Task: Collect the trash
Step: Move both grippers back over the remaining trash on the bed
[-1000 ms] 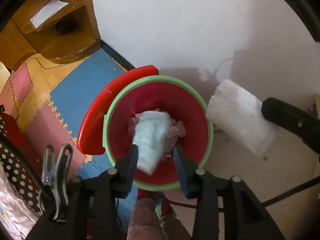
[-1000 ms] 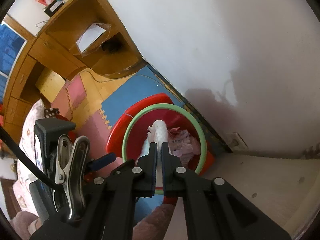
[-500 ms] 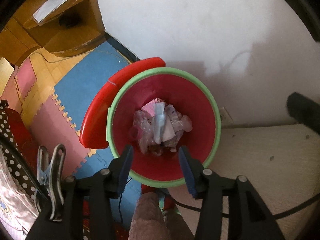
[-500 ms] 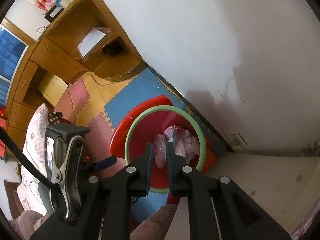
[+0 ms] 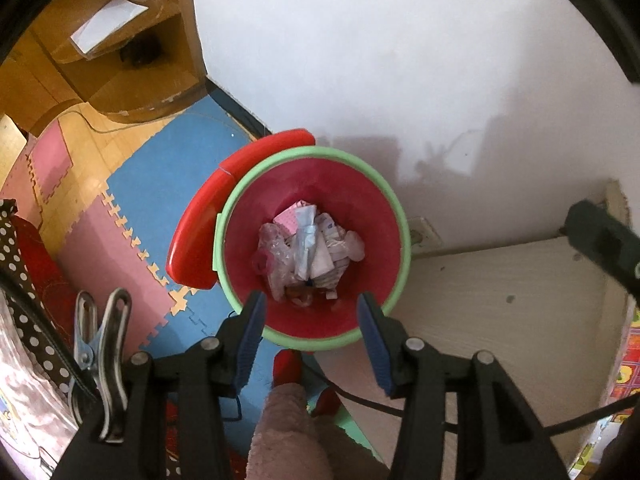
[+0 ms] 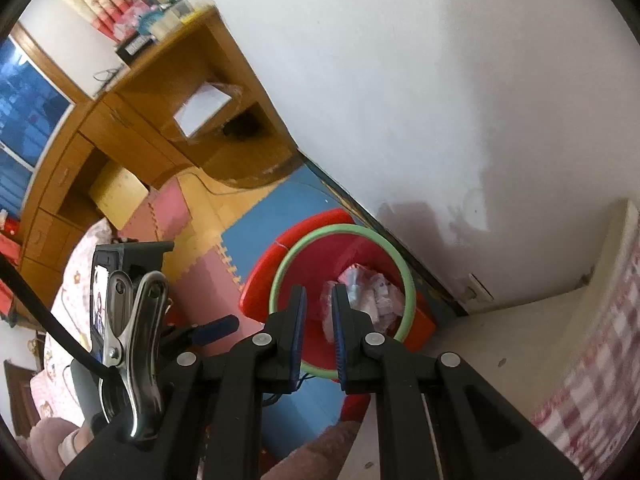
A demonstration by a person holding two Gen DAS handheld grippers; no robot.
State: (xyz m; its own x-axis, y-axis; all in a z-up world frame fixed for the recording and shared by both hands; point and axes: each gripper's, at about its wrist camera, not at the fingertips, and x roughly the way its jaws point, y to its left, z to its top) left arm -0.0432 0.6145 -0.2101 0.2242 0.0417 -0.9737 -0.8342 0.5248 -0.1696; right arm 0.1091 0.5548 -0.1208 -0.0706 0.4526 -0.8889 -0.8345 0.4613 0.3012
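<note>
- I take the red bin (image 5: 360,196) with its green rim as my landmark; it stands on the foam floor mats (image 5: 168,160) against the white wall (image 5: 400,60).
- The trash (image 5: 308,248), a heap of crumpled wrappers and paper, lies at the bottom of the bin.
- My left gripper (image 5: 310,304) hangs above the bin's near rim, jaws spread wide with nothing between them.
- My right gripper (image 6: 318,300) sits above the bin too, jaws parted only narrowly and holding nothing.
- The bin's red lid (image 5: 208,216) stands open on its left side.
- A pale surface (image 5: 500,300) lies just right of the bin.
- A wooden desk (image 6: 132,128) stands well beyond the bin.
</note>
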